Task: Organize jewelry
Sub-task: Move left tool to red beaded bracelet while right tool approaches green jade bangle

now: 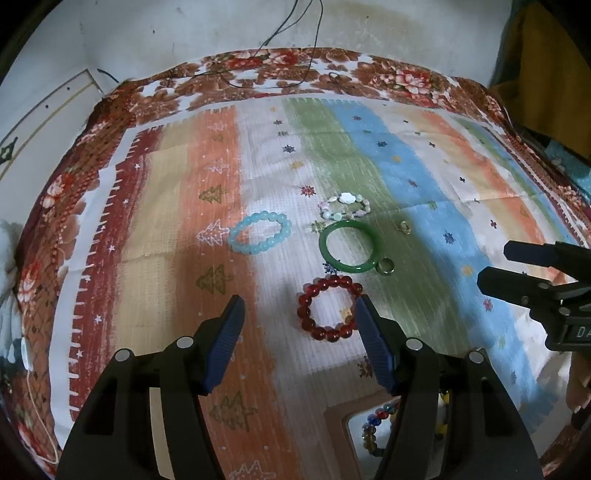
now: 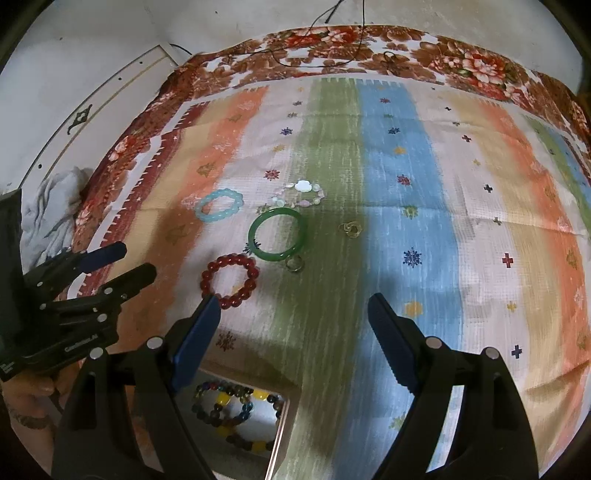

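Note:
On the striped cloth lie a red bead bracelet (image 1: 330, 308) (image 2: 229, 280), a green bangle (image 1: 350, 246) (image 2: 277, 234), a light-blue bead bracelet (image 1: 259, 232) (image 2: 219, 205), a pale shell bracelet (image 1: 344, 206) (image 2: 300, 194), a small ring (image 1: 385, 266) (image 2: 294, 264) touching the bangle, and a small gold piece (image 1: 403, 226) (image 2: 351, 228). A wooden box (image 2: 282, 421) (image 1: 338, 417) near me holds mixed-colour bead bracelets (image 2: 236, 410). My left gripper (image 1: 300, 314) (image 2: 122, 264) is open and empty above the cloth, just short of the red bracelet. My right gripper (image 2: 291, 310) (image 1: 496, 264) is open and empty.
A floral bedspread (image 1: 258, 74) lies under the striped cloth, against a pale wall. Thin black cords (image 1: 280, 33) hang onto the far edge. A white cloth bundle (image 2: 48, 214) sits at the left edge. A yellow fabric (image 1: 543, 55) stands at the far right.

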Motion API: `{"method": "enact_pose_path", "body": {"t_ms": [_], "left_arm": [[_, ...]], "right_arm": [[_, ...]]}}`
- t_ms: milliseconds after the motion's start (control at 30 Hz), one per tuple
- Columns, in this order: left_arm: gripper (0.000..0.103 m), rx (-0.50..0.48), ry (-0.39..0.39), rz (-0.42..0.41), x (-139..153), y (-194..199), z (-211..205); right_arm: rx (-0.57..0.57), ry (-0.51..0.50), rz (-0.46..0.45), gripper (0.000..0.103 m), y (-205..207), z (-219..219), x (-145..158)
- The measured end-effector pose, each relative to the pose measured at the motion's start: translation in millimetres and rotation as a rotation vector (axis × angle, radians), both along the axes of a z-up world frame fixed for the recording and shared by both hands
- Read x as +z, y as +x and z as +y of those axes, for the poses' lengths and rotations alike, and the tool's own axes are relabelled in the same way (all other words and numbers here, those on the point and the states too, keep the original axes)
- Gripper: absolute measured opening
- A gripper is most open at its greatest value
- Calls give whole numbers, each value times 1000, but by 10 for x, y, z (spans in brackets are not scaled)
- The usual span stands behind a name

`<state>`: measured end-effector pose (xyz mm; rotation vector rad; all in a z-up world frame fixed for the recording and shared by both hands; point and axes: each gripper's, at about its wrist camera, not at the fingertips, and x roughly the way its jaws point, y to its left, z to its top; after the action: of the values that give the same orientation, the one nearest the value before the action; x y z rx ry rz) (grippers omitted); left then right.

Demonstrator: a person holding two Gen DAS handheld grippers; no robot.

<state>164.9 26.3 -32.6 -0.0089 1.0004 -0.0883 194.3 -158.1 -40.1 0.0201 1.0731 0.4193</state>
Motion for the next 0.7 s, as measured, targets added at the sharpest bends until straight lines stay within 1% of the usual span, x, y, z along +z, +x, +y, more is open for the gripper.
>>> {"method": "enact_pose_path", "body": {"t_ms": [200, 533, 700], "left_arm": [[62, -6, -12, 23, -48, 118, 6], [62, -19, -52, 83, -203, 297, 27], [62, -20, -54, 106, -267, 368, 44]], "right_arm": [[1, 6, 2, 81, 90, 24, -8], [-8, 22, 65, 81, 328, 93, -191], [-14, 33, 94, 81, 414, 106, -268]]}}
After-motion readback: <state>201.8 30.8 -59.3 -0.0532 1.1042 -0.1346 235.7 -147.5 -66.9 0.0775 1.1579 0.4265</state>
